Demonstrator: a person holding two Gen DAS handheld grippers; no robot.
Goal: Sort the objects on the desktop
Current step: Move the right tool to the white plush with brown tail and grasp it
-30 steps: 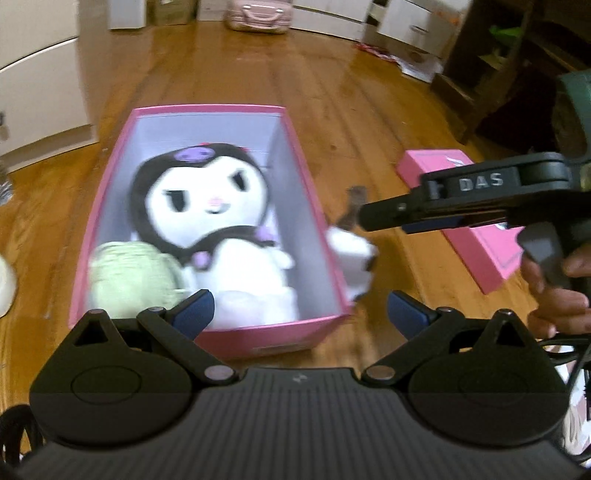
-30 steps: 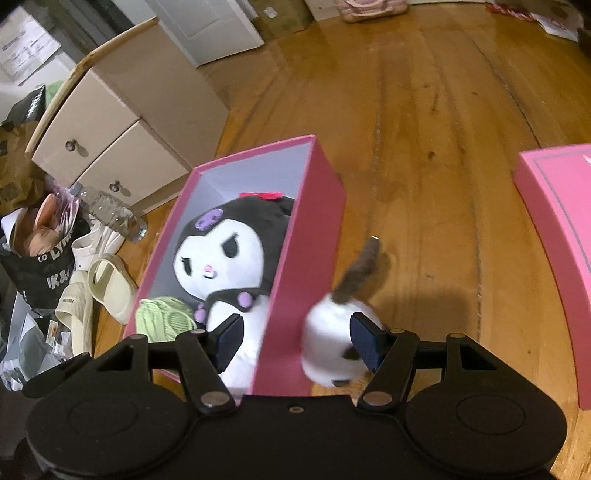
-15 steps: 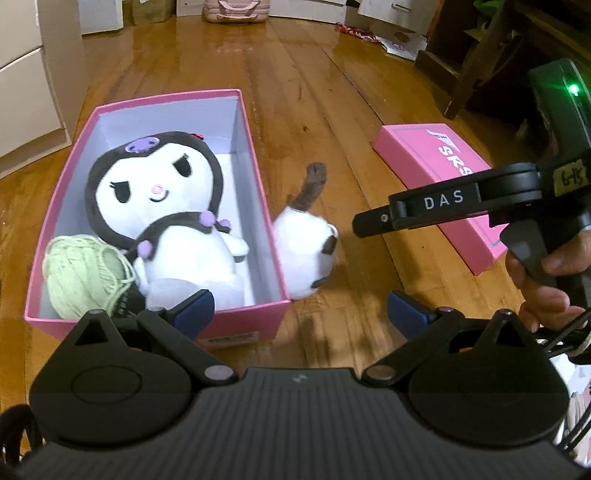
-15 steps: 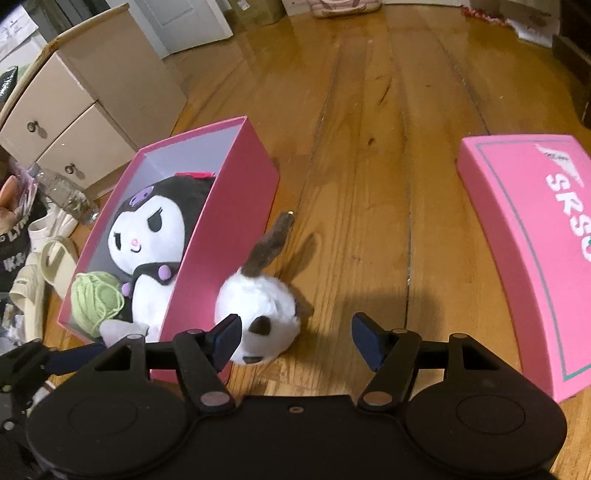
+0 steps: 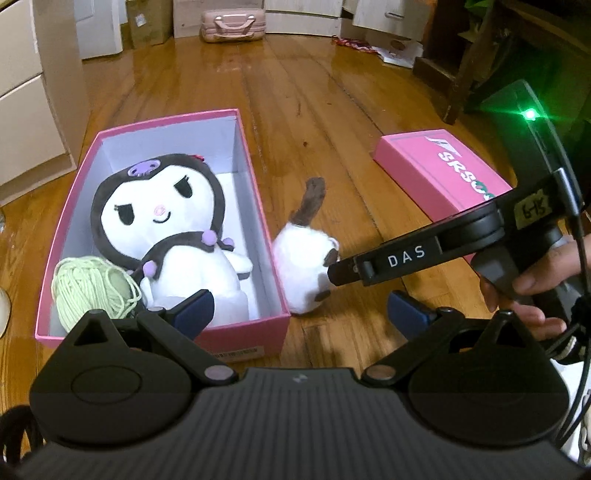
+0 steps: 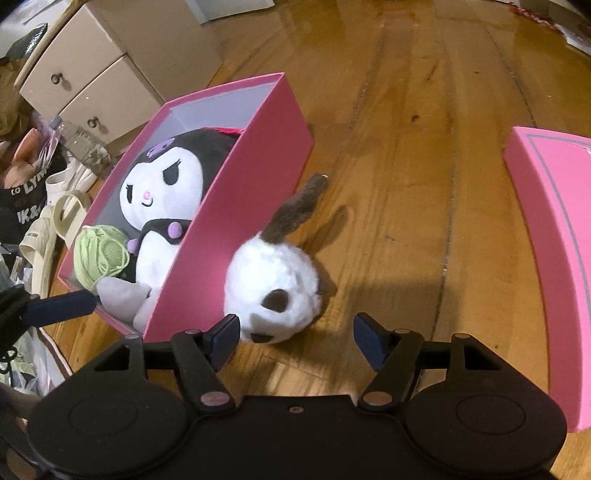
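An open pink box (image 5: 275,280) (image 6: 236,206) lies on the wooden floor. It holds a black-and-white plush doll (image 5: 166,229) (image 6: 166,192) and a green yarn ball (image 5: 92,291) (image 6: 99,254). A small white plush with brown ears (image 5: 306,266) (image 6: 273,291) lies on the floor against the box's right wall. My right gripper (image 6: 295,339) is open and empty just before the small plush. My left gripper (image 5: 299,314) is open and empty over the box's near end.
The pink box lid (image 5: 443,173) (image 6: 561,258) lies on the floor to the right. A beige drawer cabinet (image 6: 92,74), slippers (image 6: 44,229) and bags stand left of the box. A pink case (image 5: 232,24) and dark furniture (image 5: 480,55) stand at the back.
The small white plush has dropped from the right gripper onto the floor beside the box. The right gripper has drawn back from it, then come close again. The left gripper pulled back and up.
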